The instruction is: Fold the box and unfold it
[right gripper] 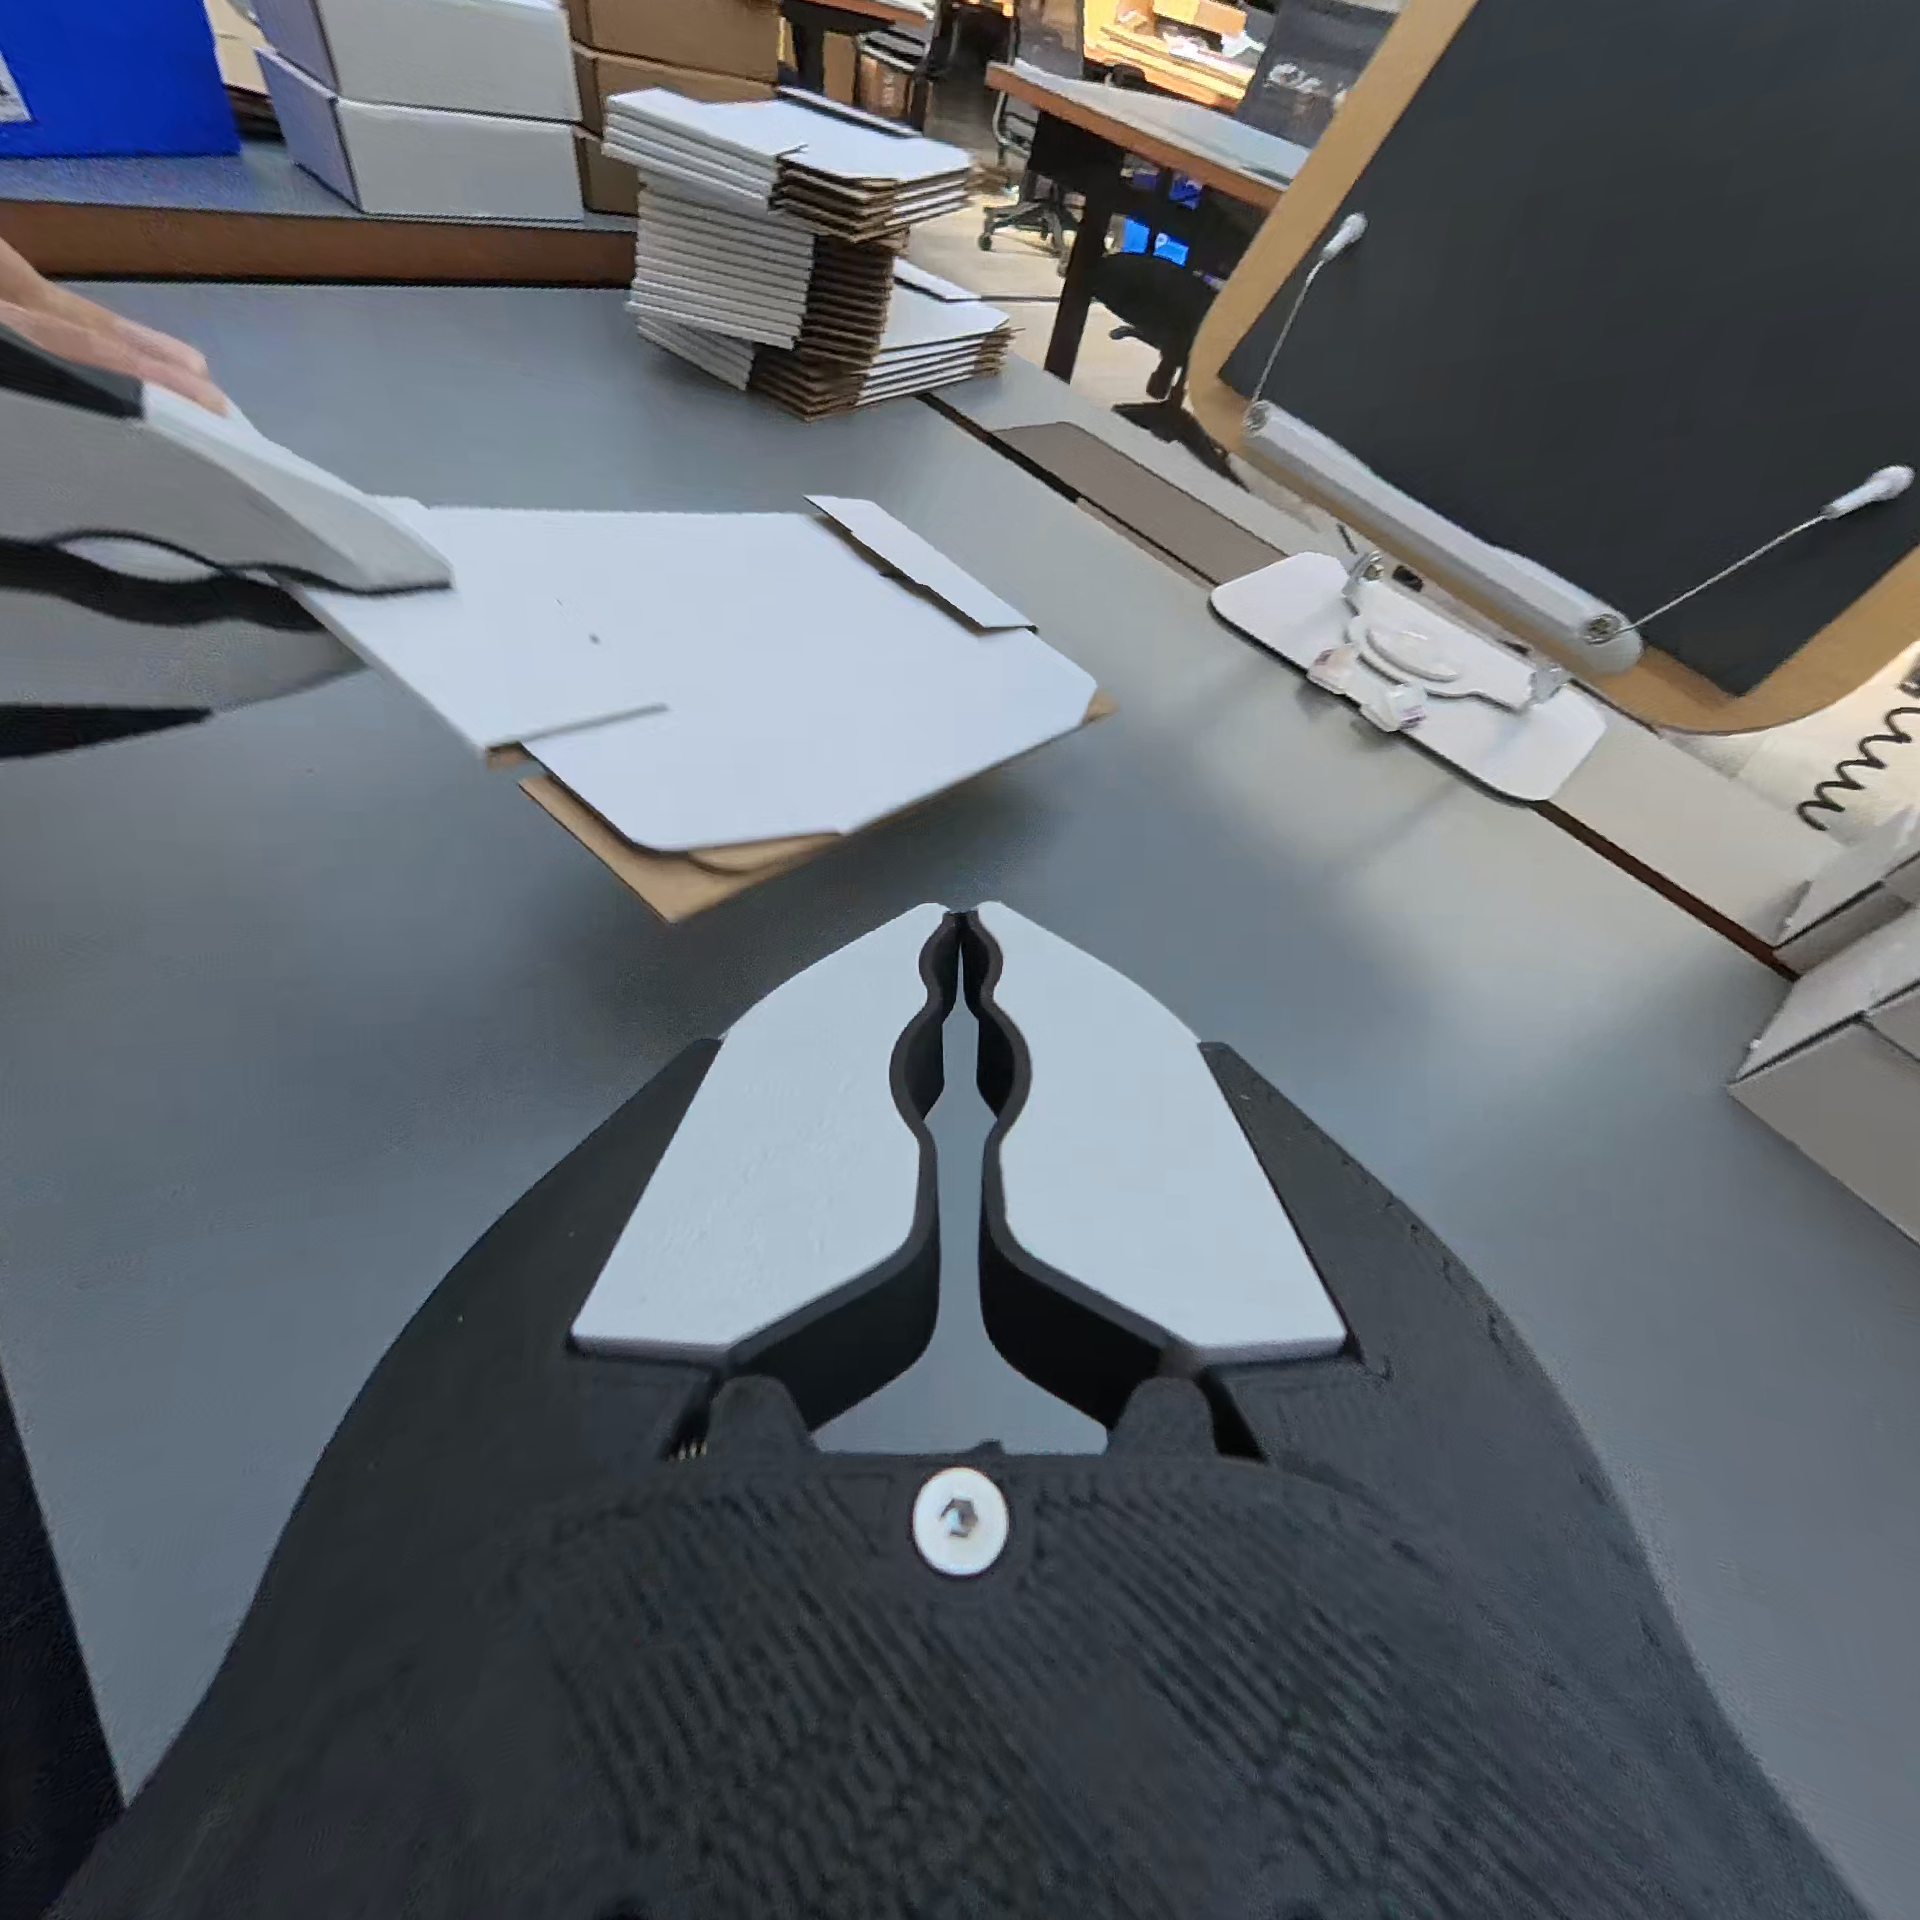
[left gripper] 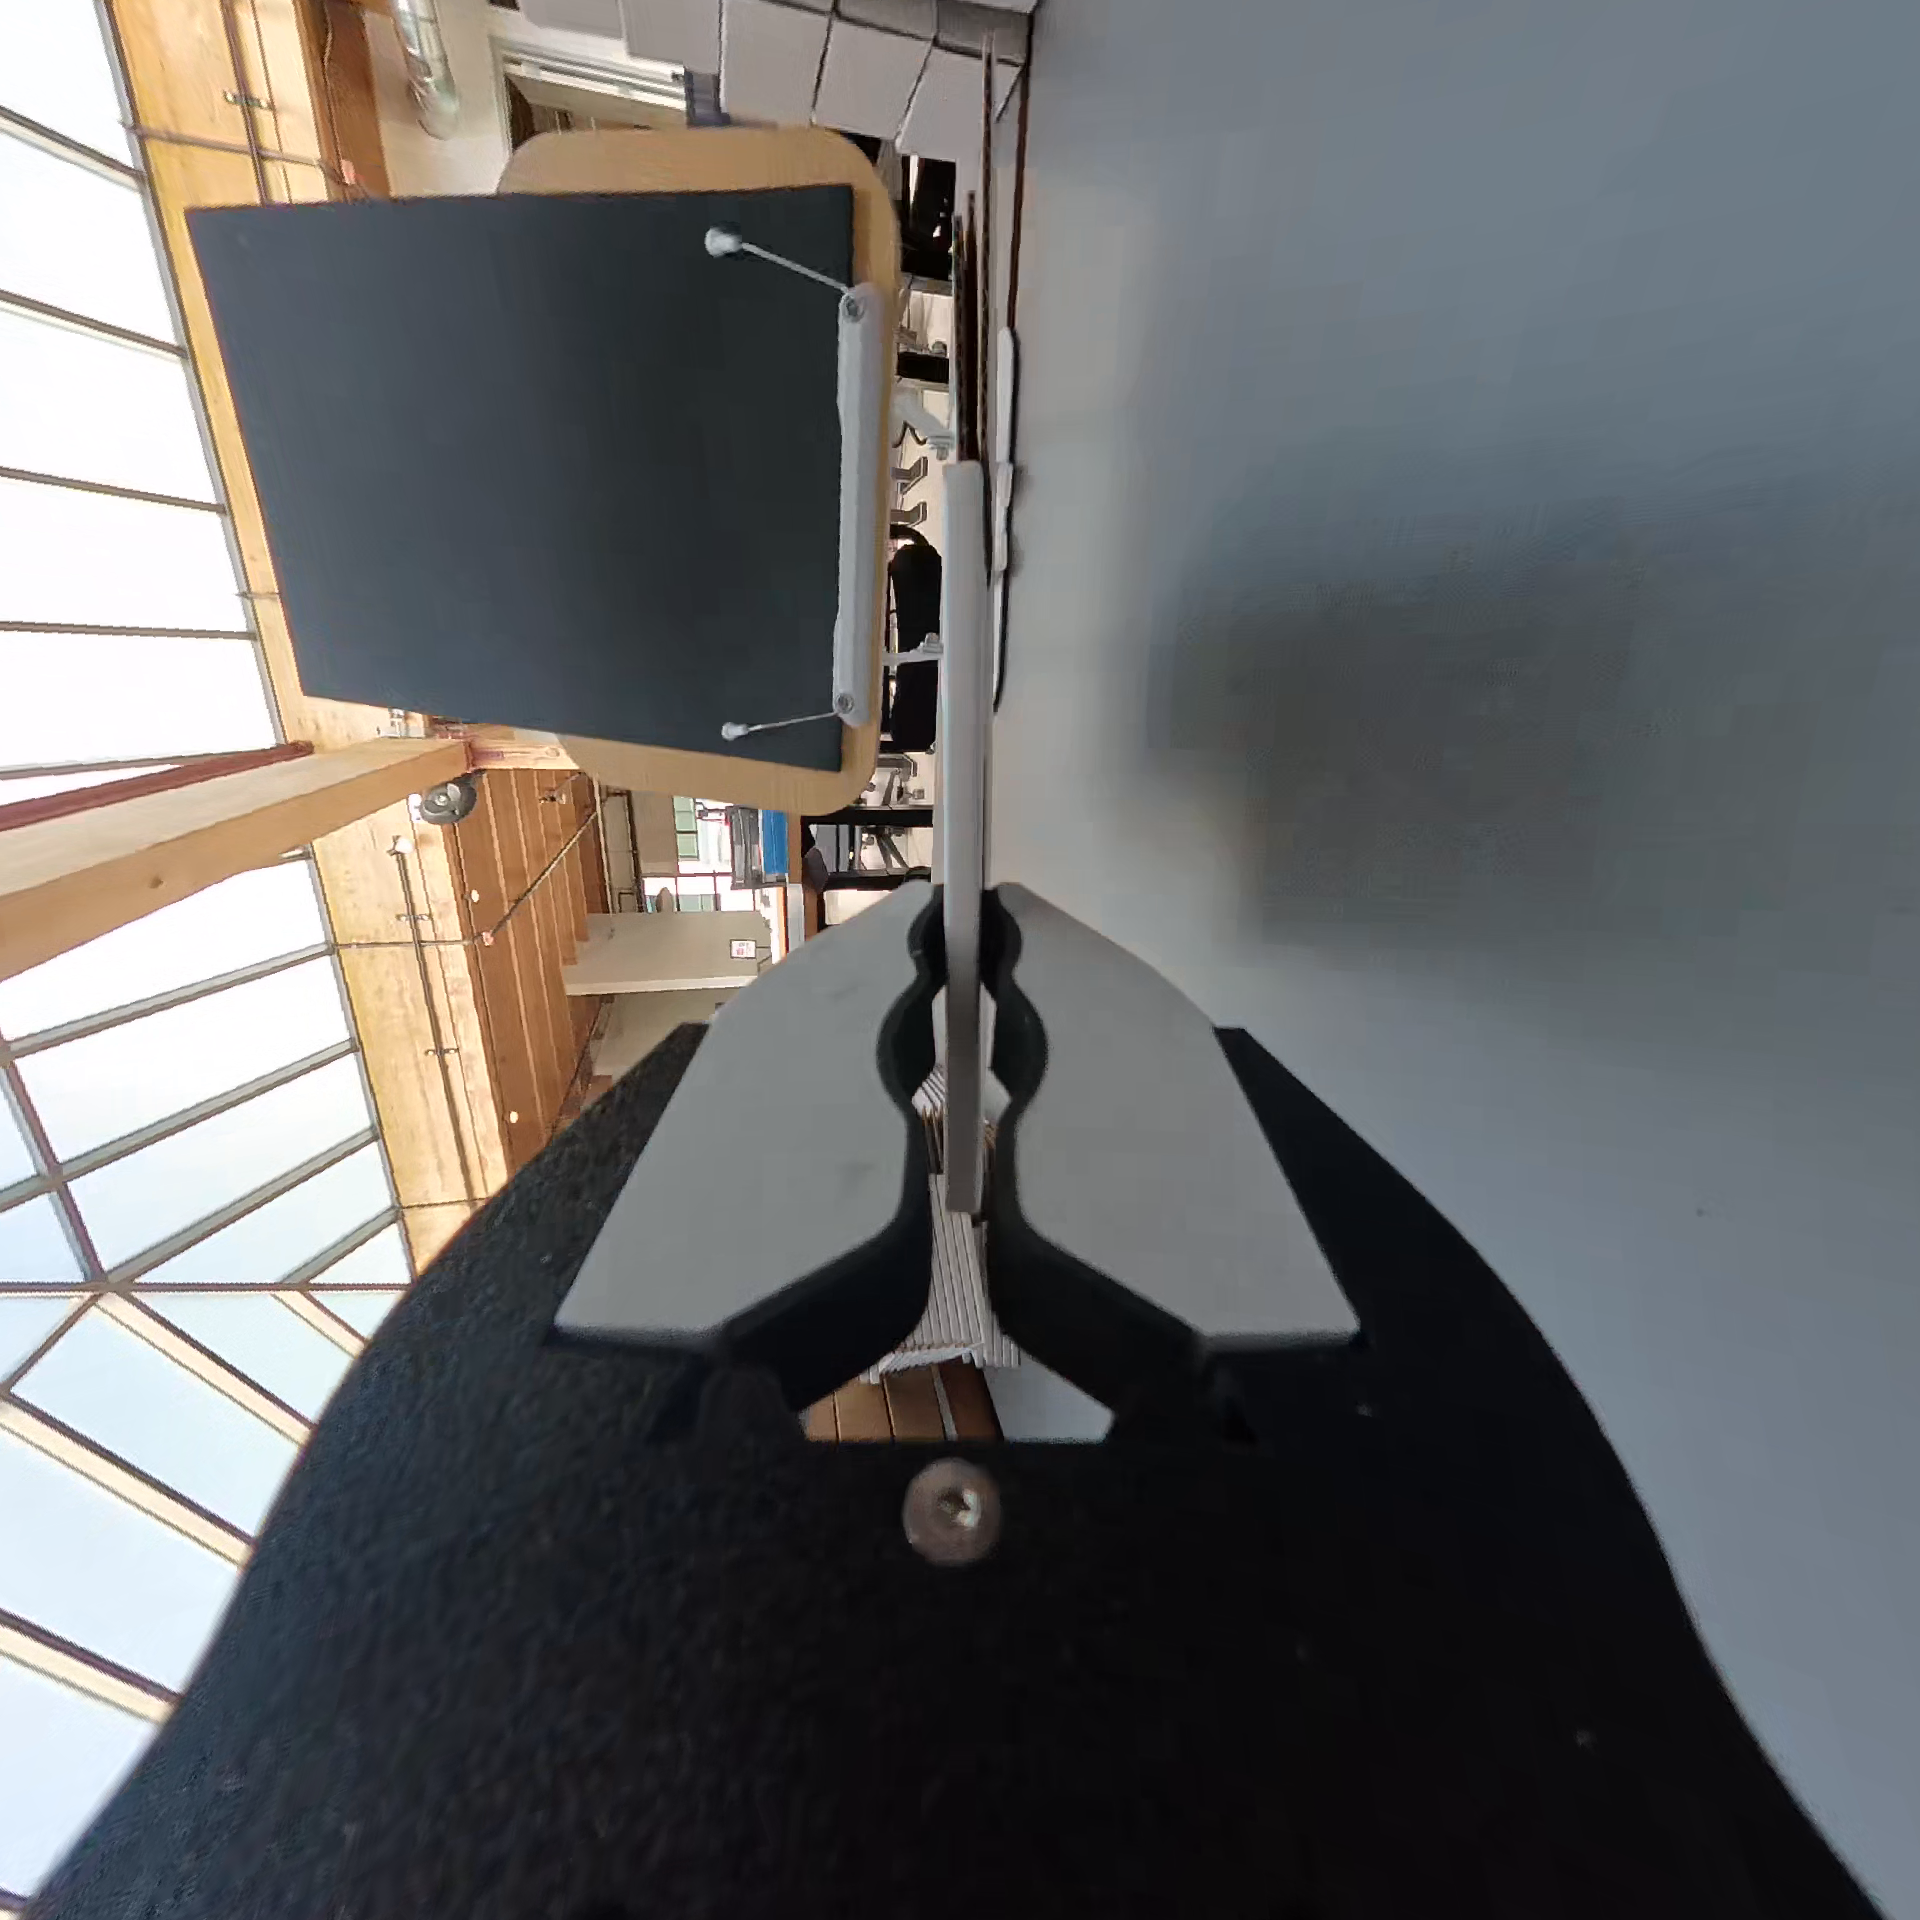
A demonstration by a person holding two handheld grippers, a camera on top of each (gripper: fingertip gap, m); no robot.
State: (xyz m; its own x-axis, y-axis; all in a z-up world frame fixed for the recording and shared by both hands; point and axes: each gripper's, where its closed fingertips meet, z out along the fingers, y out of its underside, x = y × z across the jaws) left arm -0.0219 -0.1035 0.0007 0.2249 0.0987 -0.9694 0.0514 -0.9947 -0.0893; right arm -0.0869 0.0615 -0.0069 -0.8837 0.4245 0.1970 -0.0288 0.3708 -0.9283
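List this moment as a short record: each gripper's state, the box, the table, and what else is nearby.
left gripper: shut on the flat box, gripping its edge
right gripper: shut, empty, above the table
flat box: white cardboard, unfolded, far end lifted off the table
table: grey
stack of flat boxes: far side of the table
dark panel: on a stand, right

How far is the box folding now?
Done: the left gripper has clamped the flat box by one edge, holding it above the table. In hand: only that grip; the right gripper is shut and empty. Left: all folding, then unfolding.
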